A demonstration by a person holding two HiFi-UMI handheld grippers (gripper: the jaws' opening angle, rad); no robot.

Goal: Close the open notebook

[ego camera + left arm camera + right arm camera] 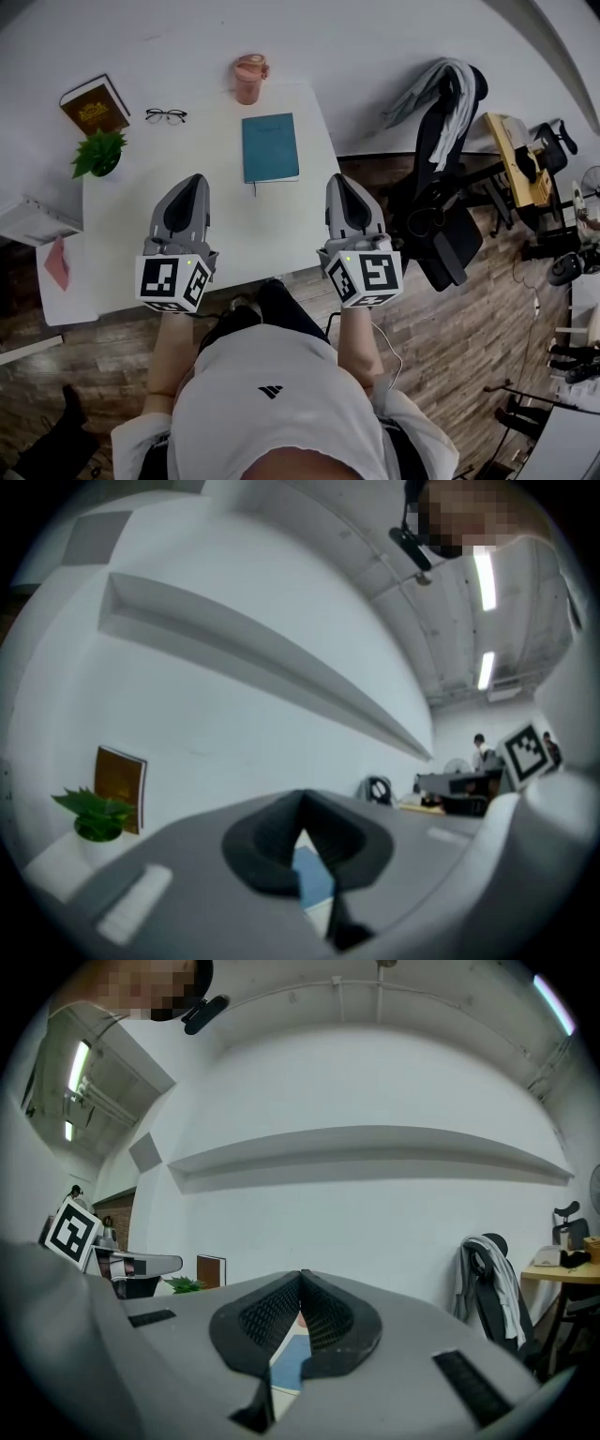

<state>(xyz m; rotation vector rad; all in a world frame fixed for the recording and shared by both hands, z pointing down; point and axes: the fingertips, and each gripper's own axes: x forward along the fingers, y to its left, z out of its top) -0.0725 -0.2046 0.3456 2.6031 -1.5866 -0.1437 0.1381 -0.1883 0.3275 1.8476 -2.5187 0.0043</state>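
wall [375, 1232]: white, long ledge [375, 1143], ahead of right claw [339, 180] | table [122, 234]: white, below left claw [195, 180] | floor [469, 319]: wood planks, right of right claw | chair [441, 216]: black, grey cloth [441, 84] on back, right of right claw | lights [485, 578]: two ceiling strips, above and right of left claw

R gripper [302, 1283]: jaws shut, tips meeting, nothing betw. them. Thru the slit under the tips, a sliver of blue notebook [289, 1363] ahead, on white table [282, 1397]; can't tell if it's open or closed. Left of tongs: L gripper [167, 1263] w/ marker cube [73, 1232], about level alongside. Ahead-left, by the wall: brown book [211, 1269] upright, plant [187, 1284] just beside it. Straight ahead: white wall w/ long ledge [375, 1152]. Right of tongs: chair [487, 1288] draped w/ cloth; yellow desk [562, 1274] further right.
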